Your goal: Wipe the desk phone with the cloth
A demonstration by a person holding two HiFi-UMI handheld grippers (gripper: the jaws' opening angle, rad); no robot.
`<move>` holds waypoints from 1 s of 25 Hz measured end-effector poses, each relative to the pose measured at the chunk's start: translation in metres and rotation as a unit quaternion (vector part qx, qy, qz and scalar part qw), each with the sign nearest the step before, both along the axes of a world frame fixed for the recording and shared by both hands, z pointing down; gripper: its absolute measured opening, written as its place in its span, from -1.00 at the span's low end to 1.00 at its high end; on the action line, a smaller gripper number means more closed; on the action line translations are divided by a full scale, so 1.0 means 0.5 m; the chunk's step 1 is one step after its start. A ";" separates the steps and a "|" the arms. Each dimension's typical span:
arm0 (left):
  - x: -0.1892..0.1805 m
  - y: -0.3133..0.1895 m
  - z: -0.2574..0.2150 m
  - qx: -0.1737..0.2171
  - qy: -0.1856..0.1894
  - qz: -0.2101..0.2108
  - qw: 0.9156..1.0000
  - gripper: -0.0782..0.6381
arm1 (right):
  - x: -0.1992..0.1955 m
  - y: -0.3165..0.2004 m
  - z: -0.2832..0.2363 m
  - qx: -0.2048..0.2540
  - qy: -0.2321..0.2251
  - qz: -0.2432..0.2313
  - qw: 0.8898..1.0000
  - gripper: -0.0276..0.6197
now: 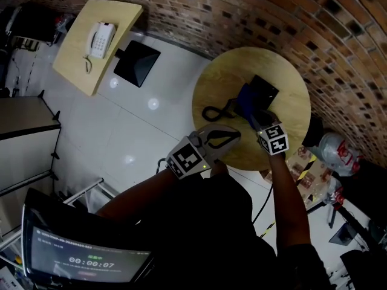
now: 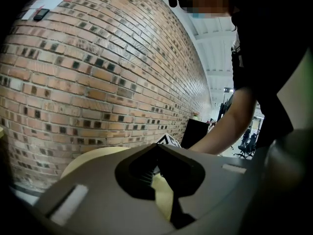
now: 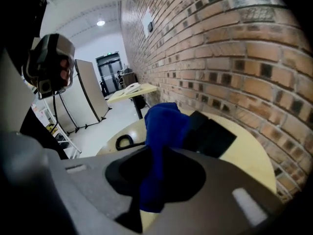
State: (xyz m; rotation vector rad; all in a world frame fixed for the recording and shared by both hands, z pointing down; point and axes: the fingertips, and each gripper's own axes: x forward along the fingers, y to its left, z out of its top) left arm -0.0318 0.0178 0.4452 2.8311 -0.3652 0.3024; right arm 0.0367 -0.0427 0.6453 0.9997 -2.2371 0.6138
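Right gripper view, right tongs (image 3: 157,150) (image 1: 254,117): your jaws are closed on a blue cloth (image 3: 165,121) (image 1: 246,99). Its bunched end stands up past the tips and a tail hangs back into the jaw opening.
Right tongs, place: they are over the middle of the round pale-wood table (image 1: 284,71) (image 3: 254,155) and angled downward.
Left tongs (image 2: 157,147) (image 1: 237,134): your jaw tips meet and nothing is between them. Only a sliver of the table top (image 2: 93,158) shows through the gap below the tips.
Left tongs, place: they are over the table's near edge, just beside your right tongs, and close to level.
Blue cloth, place: the cloth is above the table's centre, at the near left corner of the flat black desk phone (image 1: 265,91) (image 3: 210,136). Neither view shows whether cloth and phone touch.
Desk phone: it lies flat on the table, on the half nearer the wall.
Black cord (image 1: 213,111) (image 3: 124,142): it is looped on the table top to the left of the phone, toward the table's left rim.
Red-brown brick wall (image 1: 272,17) (image 2: 98,82) (image 3: 234,58): it stands right behind the table's far rim.
White corded telephone (image 1: 100,38) (image 3: 131,87): it sits on a rectangular pale-wood tabletop (image 1: 78,65), well apart from the round table, to the left along the same wall.
Black square slab (image 1: 136,62): it lies on the white floor between that tabletop and the round table.
Dark screen with white digits (image 1: 91,261): it is on your near side, well apart from the round table, at the lower left of the head view.
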 end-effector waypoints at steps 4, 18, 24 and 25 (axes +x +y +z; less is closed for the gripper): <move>0.019 0.004 -0.005 -0.002 0.001 0.011 1.000 -0.76 | 0.113 -0.026 -0.024 0.018 0.012 0.059 0.998 -0.69; 0.095 0.031 0.027 -0.013 -0.014 0.045 0.999 -0.76 | 0.390 0.096 0.155 -0.087 0.046 0.211 0.972 -0.69; 0.115 0.039 0.026 -0.025 -0.018 0.051 0.998 -0.76 | 0.412 0.125 0.199 -0.129 0.007 0.238 0.963 -0.68; 0.115 0.040 0.030 -0.025 -0.020 0.053 0.998 -0.76 | 0.414 0.122 0.201 -0.132 0.001 0.241 0.961 -0.68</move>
